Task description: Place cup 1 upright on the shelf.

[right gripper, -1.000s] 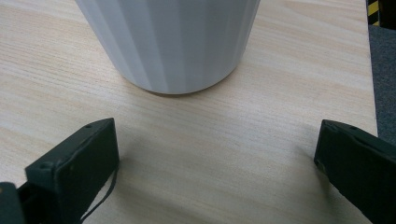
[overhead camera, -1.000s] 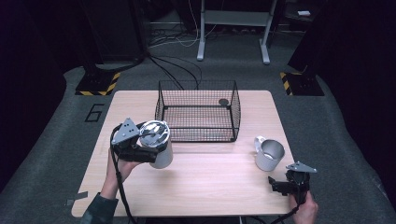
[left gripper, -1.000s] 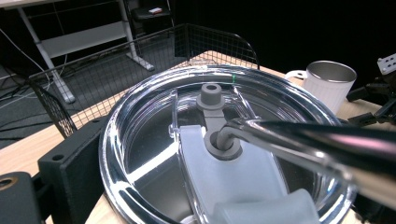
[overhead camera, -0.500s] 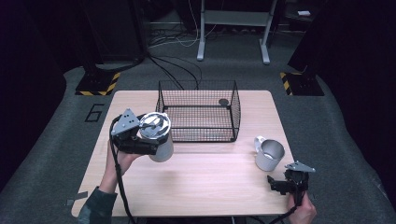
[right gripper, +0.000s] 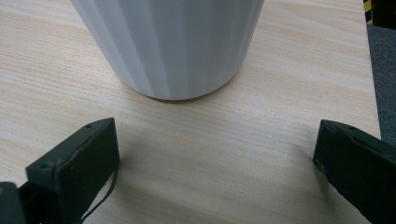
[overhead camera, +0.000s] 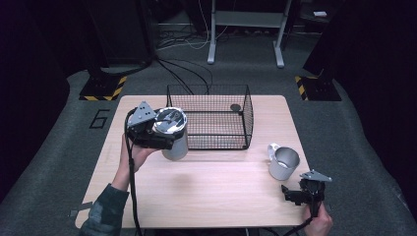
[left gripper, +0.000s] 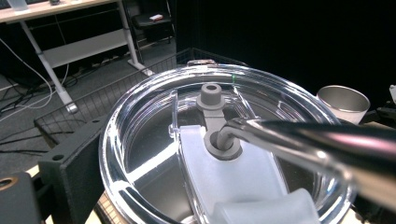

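Nearest, the right hand-held gripper (overhead camera: 301, 192) rests low at the front right of the worktop (overhead camera: 216, 196), its 2 jaws spread wide with nothing between them; in the right gripper view they frame bare wood, and the ribbed wall of the metal mug (right gripper: 168, 46) stands just ahead of them; a careless push forward would likely knock that mug, which stands upright near the right edge of the worktop, toward the edge.

Farther back on the left, the left hand-held gripper (overhead camera: 162, 132) holds the lidded tumbler (overhead camera: 173, 135) lifted clear of the worktop, just beside the left wall of the wire basket (overhead camera: 209, 118); the jaws look clamped on its upper body, though the left gripper view mostly shows the clear lid (left gripper: 224, 154) and a metal straw (left gripper: 317, 144) angled through its grommet. The grip sits high on a smooth steel wall, so I judge a slip or a tilt the main risk; a tilt could slide the straw out or loosen the lid. The basket rim is close as well; swinging across too low could catch the tumbler's base on the wire and drag the light basket, where 1 small dark object (overhead camera: 235, 107) lies at the far right corner.
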